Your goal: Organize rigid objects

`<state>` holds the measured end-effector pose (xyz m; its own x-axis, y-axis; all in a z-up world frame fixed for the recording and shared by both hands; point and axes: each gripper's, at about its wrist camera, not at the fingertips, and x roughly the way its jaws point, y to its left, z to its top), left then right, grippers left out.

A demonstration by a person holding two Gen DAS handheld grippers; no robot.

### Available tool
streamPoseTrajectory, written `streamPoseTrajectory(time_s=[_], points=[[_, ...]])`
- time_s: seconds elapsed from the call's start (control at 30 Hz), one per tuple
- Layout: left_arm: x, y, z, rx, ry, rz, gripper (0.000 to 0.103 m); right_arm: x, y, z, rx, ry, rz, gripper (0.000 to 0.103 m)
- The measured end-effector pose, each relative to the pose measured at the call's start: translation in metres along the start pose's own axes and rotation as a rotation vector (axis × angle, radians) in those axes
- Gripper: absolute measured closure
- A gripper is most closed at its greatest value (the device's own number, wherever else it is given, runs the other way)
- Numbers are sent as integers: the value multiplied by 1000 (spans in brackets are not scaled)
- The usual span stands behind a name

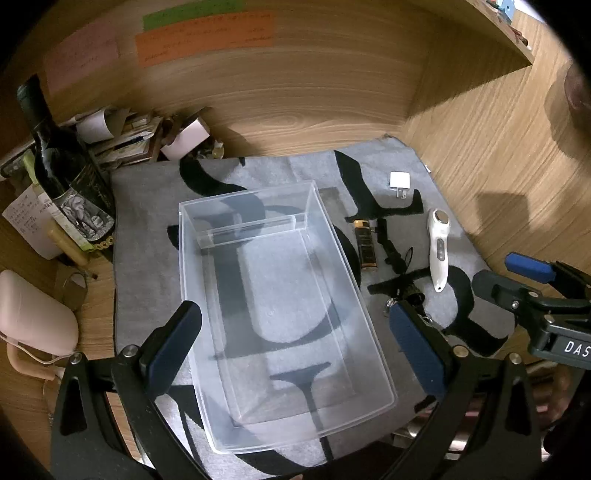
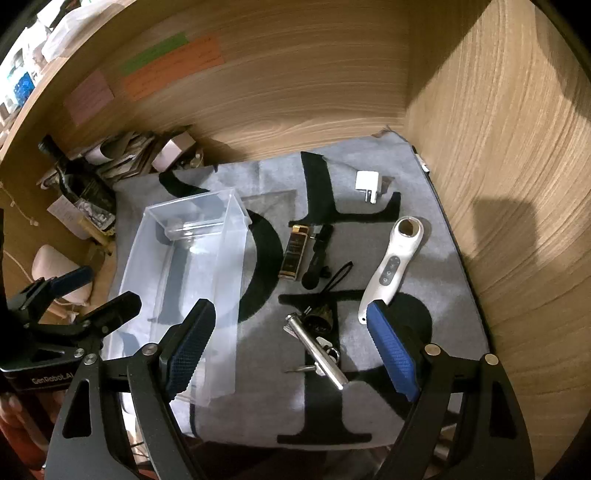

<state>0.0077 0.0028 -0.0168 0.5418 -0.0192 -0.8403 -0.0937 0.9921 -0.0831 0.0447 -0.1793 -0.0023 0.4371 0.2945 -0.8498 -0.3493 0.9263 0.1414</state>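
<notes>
Right wrist view: clear bin (image 2: 192, 266) holds nothing, charger (image 2: 367, 184) and massager (image 2: 388, 267) wait outside; both grippers' fingers apart, empty.

Both wrist views look steeply down, sharing the clear bin (image 1: 284, 306) (image 2: 192, 280).

This looks like a desk nook in a home. Light brown wooden walls (image 2: 332, 92) close it in, with green, orange and pink paper notes (image 1: 207, 35) stuck on them. A dark wine bottle (image 1: 66, 173) stands beside a messy pile of papers (image 1: 122, 136). A grey and black cloth mat (image 2: 406, 229) covers the desk.
</notes>
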Motion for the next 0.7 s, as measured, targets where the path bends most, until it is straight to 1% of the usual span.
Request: streamPoseTrajectory(time_s=[0.7], points=[[1, 0, 2, -7, 8, -7, 0, 1, 0, 2, -1, 5, 0, 21]])
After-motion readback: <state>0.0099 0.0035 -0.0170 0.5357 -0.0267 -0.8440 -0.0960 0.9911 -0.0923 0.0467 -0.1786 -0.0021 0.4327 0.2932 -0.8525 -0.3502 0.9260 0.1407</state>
